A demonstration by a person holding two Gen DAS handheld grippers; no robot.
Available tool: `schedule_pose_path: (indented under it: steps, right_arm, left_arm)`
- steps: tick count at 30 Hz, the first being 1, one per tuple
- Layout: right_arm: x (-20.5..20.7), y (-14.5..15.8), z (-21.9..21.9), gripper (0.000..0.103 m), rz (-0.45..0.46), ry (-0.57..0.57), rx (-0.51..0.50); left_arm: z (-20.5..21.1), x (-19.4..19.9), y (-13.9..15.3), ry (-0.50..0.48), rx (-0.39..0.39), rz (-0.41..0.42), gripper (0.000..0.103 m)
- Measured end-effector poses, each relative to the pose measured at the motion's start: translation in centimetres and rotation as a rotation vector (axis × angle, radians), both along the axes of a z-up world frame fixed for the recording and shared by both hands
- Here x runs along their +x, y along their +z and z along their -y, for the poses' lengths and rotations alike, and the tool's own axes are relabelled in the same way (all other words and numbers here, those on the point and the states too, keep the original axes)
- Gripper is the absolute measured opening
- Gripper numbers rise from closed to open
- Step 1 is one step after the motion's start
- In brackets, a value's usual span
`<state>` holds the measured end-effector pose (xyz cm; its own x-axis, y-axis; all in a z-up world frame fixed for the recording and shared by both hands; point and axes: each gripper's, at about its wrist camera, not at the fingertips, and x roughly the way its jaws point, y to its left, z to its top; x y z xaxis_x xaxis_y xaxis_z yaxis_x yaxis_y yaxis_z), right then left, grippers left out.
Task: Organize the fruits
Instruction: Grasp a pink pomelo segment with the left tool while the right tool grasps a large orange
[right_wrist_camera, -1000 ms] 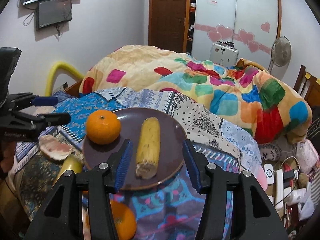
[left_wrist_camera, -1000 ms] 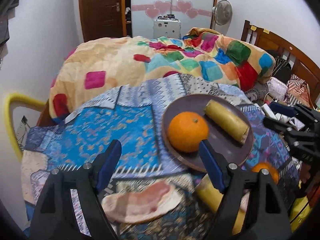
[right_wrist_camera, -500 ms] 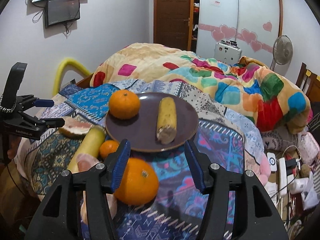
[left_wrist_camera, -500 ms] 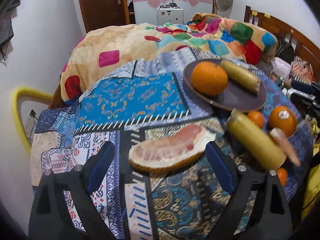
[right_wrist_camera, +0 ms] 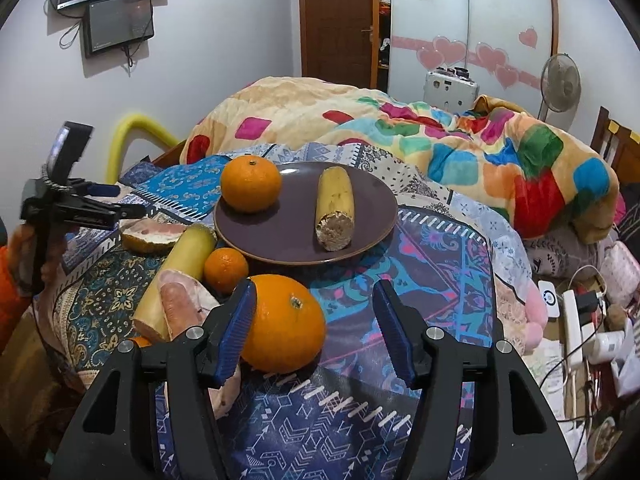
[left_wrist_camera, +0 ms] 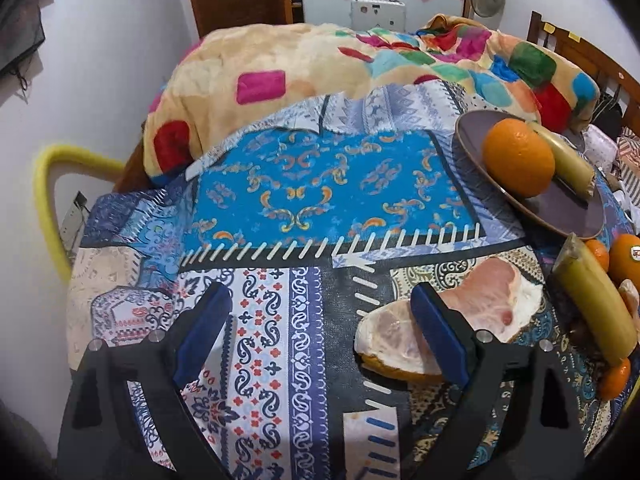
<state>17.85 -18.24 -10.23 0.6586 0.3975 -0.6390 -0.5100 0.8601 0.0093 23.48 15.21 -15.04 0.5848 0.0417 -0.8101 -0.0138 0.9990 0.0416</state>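
Orange fruit lies scattered around a brown plate on the patterned bedspread.
The plate holds an orange and a cut banana. The right tongs stand apart, a big orange between them against the left pad. Behind it lie a small orange and a second banana. The left tongs are also apart and empty, the right finger in front of a peeled pomelo piece.

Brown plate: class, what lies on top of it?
On the plate lie an orange and a cut banana piece, apart. The plate beneath them is covered.
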Motion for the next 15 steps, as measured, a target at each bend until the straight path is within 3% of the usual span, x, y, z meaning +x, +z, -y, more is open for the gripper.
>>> schedule_pose_path:
  steps: [15]
  right_arm:
    - [-0.9, -1.3, -1.1, 0.057, -0.037, 0.053, -0.004]
  left_arm:
    - [1.6, -5.1, 0.9, -0.059, -0.051, -0.029, 0.092]
